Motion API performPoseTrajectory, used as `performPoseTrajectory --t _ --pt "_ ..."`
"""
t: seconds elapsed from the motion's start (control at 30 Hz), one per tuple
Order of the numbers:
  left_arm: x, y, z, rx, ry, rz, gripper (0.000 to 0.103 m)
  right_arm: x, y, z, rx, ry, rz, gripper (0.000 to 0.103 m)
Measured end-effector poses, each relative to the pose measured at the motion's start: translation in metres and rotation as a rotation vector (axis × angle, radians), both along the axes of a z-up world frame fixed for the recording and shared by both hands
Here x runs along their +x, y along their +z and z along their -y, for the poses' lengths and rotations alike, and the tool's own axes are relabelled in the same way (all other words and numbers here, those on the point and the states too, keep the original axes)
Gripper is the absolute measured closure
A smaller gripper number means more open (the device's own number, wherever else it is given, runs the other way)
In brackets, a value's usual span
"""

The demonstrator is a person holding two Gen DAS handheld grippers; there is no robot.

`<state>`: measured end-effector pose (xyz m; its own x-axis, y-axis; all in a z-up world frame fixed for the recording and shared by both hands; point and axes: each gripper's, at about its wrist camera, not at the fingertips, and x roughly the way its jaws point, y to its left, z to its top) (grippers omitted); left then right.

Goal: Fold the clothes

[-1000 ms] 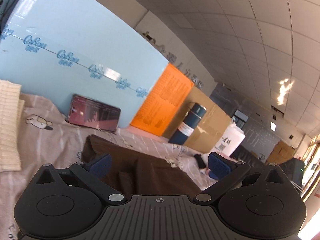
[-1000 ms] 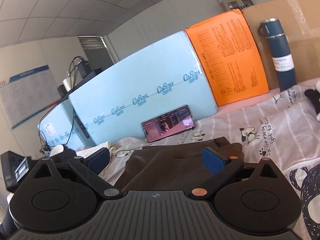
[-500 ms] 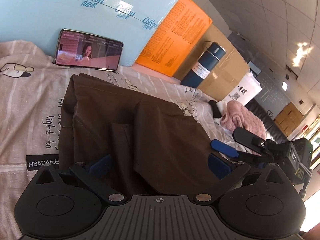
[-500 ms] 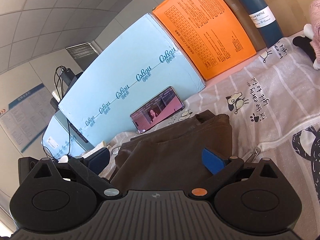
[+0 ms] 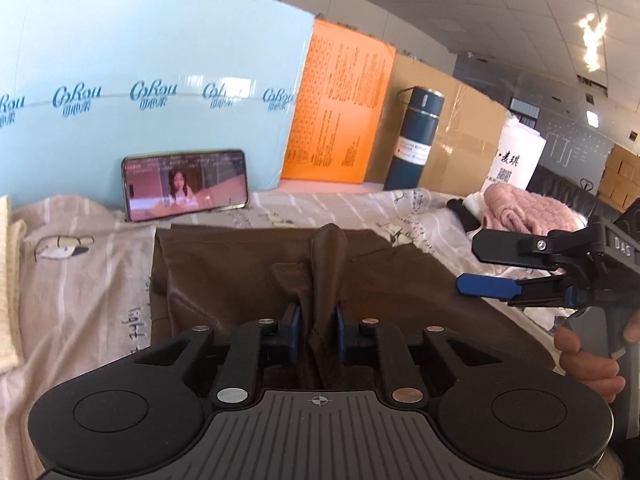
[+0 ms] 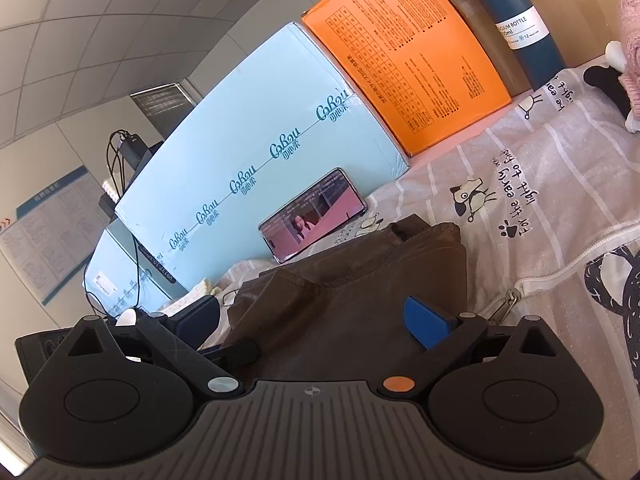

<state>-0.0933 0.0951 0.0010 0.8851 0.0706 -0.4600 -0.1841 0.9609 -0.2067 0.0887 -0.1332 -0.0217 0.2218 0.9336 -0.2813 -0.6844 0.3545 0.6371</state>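
A brown garment point(image 5: 240, 276) lies partly folded on a grey printed bedsheet point(image 5: 80, 296); it also shows in the right wrist view point(image 6: 360, 292). My left gripper point(image 5: 318, 320) is shut on a raised ridge of the brown cloth at its near edge. My right gripper point(image 6: 312, 316) is open and empty, just above the garment's near right part. It shows from the side in the left wrist view point(image 5: 480, 264), a hand on its handle.
A phone point(image 5: 184, 184) playing video leans against a light blue box point(image 5: 160, 92). An orange box point(image 5: 340, 108), a dark blue bottle point(image 5: 416, 136) and cardboard stand behind. A pink knit point(image 5: 528, 212) lies at right, a cream knit point(image 5: 8, 280) at left.
My left gripper dropped to the garment and shut on a fold of it. My right gripper stayed open and moved lower over the brown cloth.
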Motion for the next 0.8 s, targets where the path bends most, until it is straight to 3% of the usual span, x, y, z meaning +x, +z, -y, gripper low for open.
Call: performPoseTrajectory --t 0.13,0.27,0.33,0.57,0.67,0.73,0.8 --pt "-0.005 0.010 0.005 0.072 0.003 0.027 0.088 -0.003 0.003 0.005 0.041 0.014 0.022 0.004" --pt "0.001 -0.001 0.000 0.083 0.019 -0.041 0.087 -0.005 0.007 0.010 0.087 0.044 0.037 0.004" --pt "0.003 -0.006 0.000 0.093 0.019 -0.067 0.081 -0.005 0.007 0.008 0.084 0.067 0.033 0.004" --pt "0.004 -0.013 -0.004 0.088 0.035 -0.091 0.067 -0.006 -0.003 -0.012 -0.076 0.102 0.022 0.004" --pt "-0.002 -0.009 -0.011 0.043 0.043 -0.039 0.051 -0.007 0.000 -0.004 -0.029 0.080 0.042 0.004" --pt "-0.010 -0.005 -0.022 -0.026 0.065 0.011 0.026 -0.007 0.003 0.002 0.004 0.042 0.057 0.004" --pt "-0.018 -0.001 -0.032 -0.095 0.088 0.060 0.019 -0.006 0.004 0.005 0.009 -0.015 0.072 0.004"
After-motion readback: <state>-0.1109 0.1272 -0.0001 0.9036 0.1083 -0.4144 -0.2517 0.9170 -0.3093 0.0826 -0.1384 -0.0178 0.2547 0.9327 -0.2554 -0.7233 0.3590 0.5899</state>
